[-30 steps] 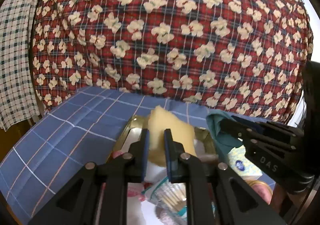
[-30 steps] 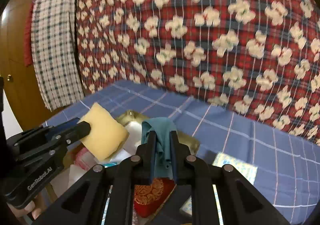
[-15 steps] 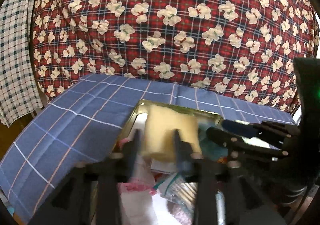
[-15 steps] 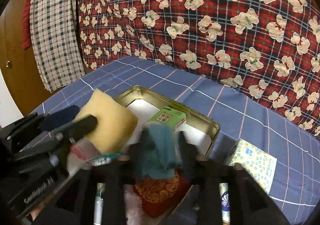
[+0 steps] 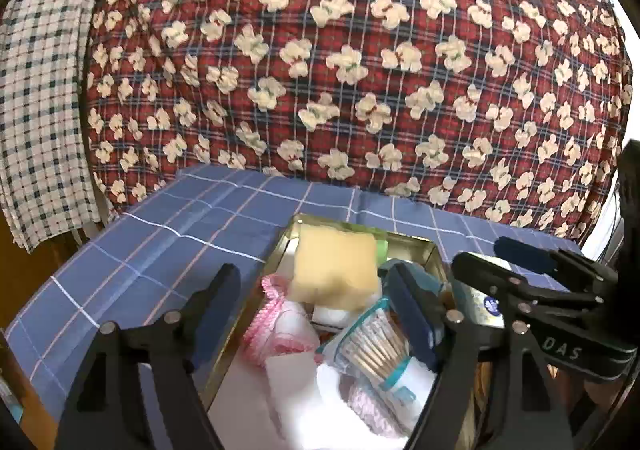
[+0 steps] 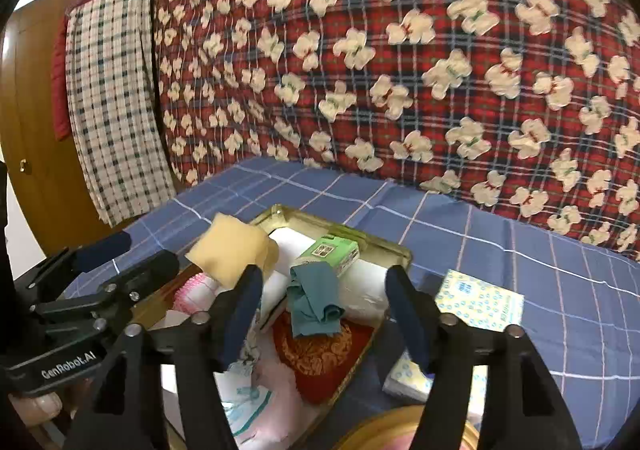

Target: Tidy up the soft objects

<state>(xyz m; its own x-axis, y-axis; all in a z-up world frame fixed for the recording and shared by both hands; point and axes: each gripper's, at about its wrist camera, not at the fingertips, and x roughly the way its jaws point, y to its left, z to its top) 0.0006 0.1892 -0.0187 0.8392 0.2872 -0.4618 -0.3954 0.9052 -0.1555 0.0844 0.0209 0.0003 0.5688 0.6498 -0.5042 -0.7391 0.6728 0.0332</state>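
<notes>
Along the left, a checked cloth (image 5: 38, 98) is hanging beside the red bear-print blanket (image 5: 352, 62), and the blue checked bed cover (image 5: 160, 234) is lying bare out to its near-left edge, giving open room on that side. The left tool (image 5: 316, 314) is hovering over the gold tin tray (image 5: 280, 246) with its jaws opening and nothing pressed between them; the yellow sponge (image 5: 334, 270) is sitting released just ahead, puffy and square, leaning on the tray's far left part above a pink knitted piece (image 5: 276, 314) and a bag of cotton swabs (image 5: 372, 346). The right tool (image 6: 324, 314) is likewise opening, its pads clear of the teal cloth (image 6: 314, 300), which is lying crumpled on a red embroidered pouch (image 6: 320, 354) near a green box (image 6: 328, 252). Right of the tray rim, a dotted tissue pack (image 6: 478, 300) is resting on the cover, with bare cover beyond it
</notes>
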